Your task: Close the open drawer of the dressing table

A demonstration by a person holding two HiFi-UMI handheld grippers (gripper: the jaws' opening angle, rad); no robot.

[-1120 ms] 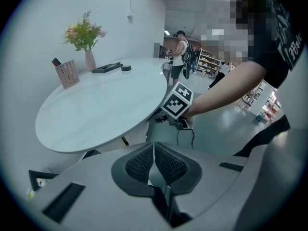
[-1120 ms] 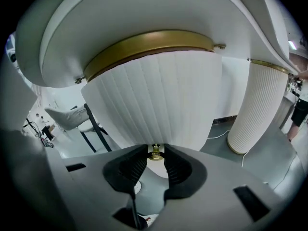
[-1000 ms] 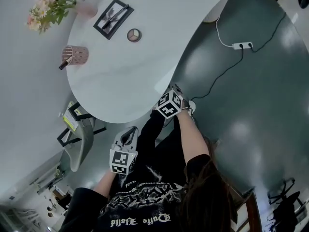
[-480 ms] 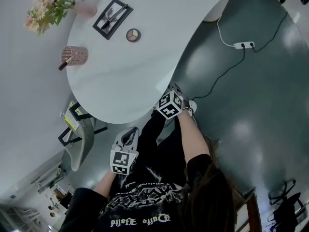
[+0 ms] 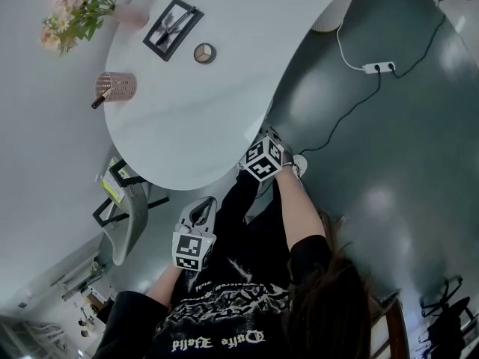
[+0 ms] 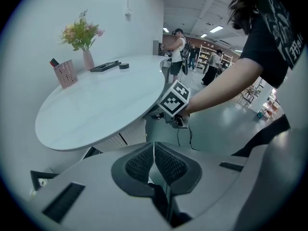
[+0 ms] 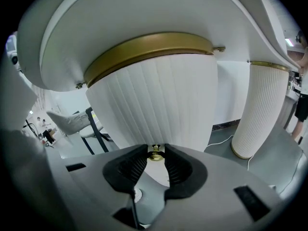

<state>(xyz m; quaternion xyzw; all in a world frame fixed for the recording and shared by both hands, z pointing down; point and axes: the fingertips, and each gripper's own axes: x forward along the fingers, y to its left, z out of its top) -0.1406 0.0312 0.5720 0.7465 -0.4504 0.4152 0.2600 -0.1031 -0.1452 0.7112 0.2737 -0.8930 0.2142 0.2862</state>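
1. Right claw [image 7: 156, 148]: clenched on the small gold knob [image 7: 155, 154], which sits between the two pad tips and touches both.
2. Drawer front [image 7: 154, 100]: a white fluted, curved panel rising directly ahead of and above the right claw. It is capped by a gold band [image 7: 149, 47] under the overhanging surface [image 5: 202, 111]. How far the drawer stands out cannot be told from these views.
3. Governing relation: the knob lies dead ahead on the claw's own pointing line. The drawer's travel appears to run along that line, away from the person and in under the surface. A straight push forward, with no sideways pull, is judged to be what closing calls for.
4. Left claw [image 6: 154, 154]: pads pressed together with nothing between them. It is held low by the person's body, well apart from the drawer, so the right claw is much the nearer.
5. Fluted leg [image 7: 262, 109]: to the right claw's right and beyond it, clear of that line.
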